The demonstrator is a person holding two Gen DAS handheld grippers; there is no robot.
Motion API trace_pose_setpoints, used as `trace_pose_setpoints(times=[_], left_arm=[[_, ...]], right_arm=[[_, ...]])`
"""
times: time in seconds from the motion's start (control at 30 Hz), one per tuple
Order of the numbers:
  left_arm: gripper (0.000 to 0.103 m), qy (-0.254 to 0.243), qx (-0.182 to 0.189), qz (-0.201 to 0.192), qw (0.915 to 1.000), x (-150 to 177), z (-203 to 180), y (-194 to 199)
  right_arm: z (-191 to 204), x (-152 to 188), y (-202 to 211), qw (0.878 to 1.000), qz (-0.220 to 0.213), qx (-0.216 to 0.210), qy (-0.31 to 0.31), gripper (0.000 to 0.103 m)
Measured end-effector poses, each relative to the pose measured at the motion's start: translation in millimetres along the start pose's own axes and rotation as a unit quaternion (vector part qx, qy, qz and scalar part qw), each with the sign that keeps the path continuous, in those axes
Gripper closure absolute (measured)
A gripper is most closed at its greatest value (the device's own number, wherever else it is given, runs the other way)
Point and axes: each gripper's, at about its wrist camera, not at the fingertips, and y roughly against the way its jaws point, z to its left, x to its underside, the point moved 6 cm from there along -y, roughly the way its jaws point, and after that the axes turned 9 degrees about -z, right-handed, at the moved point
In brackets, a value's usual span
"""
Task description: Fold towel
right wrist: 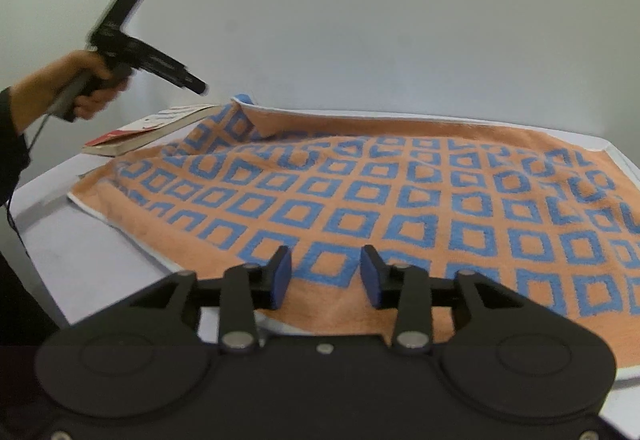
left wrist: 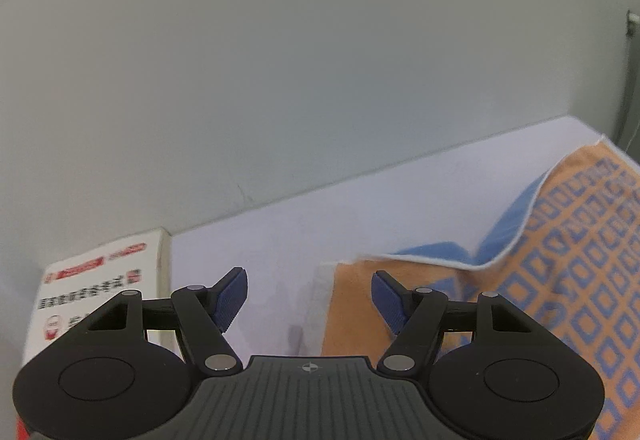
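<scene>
An orange towel (right wrist: 360, 200) with a pattern of blue squares lies spread over most of a pale lavender table (right wrist: 60, 240), its white-edged border reaching close to the table's front and right edges. Its far left corner (right wrist: 244, 102) is turned up and over, showing a blue underside in the left wrist view. The right gripper (right wrist: 326, 276) is held low over the towel's near edge, pointing across the cloth toward the wall, its blue-padded fingers (right wrist: 282, 276) parted by a moderate gap with nothing between them. The left hand (right wrist: 86, 84), bare below a dark sleeve, grips the handle of the left gripper (left wrist: 308, 300) up in the air above the towel's far left corner, tilted so the tool's nose slopes down toward the towel; it is blurred in the right wrist view. From its own camera, the left gripper's fingers (left wrist: 232, 296) are spread wide and empty, with the towel's plain orange end band below the right-hand finger and bare table below the left-hand one. A white paperback book (left wrist: 100, 296) with red print on its cover lies on the table just left of the towel, against the wall.
</scene>
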Motion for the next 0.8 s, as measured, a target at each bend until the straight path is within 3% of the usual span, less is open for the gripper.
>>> trace_pose_setpoints(times=[0.17, 0.23, 0.3, 0.5, 0.6, 0.67, 0.73, 0.8], left_arm=[[0.038, -0.005, 0.012, 0.053, 0.9985, 10, -6, -40], [0.037, -0.015, 0.012, 0.053, 0.9984, 10, -10, -45], [0.028, -0.022, 0.023, 0.054, 0.9981, 8, -16, -51], [0.027, -0.019, 0.039, 0.065, 0.9969, 7, -24, -64], [0.03, 0.008, 0.056, 0.068, 0.9961, 7, -17, -65], [0.04, 0.028, 0.072, 0.069, 0.9947, 8, -13, -65], [0.041, 0.033, 0.078, 0.066, 0.9943, 8, -12, -63], [0.051, 0.032, 0.082, 0.061, 0.9943, 7, -14, -61]], right_arm=[[1, 2, 0, 1.0, -0.007, -0.006, 0.0, 0.057], [0, 2, 0, 1.0, -0.009, -0.009, -0.006, 0.057], [-4, 1, 1, 1.0, -0.013, -0.015, -0.021, 0.057], [-7, 0, 1, 0.999, -0.016, -0.019, -0.039, 0.057], [-9, 0, 1, 0.999, -0.017, -0.02, -0.042, 0.057], [-11, 0, 1, 0.998, -0.02, -0.023, -0.053, 0.057], [-14, 0, 0, 0.997, -0.022, -0.027, -0.065, 0.057], [-16, 0, 1, 0.997, -0.023, -0.028, -0.07, 0.057]])
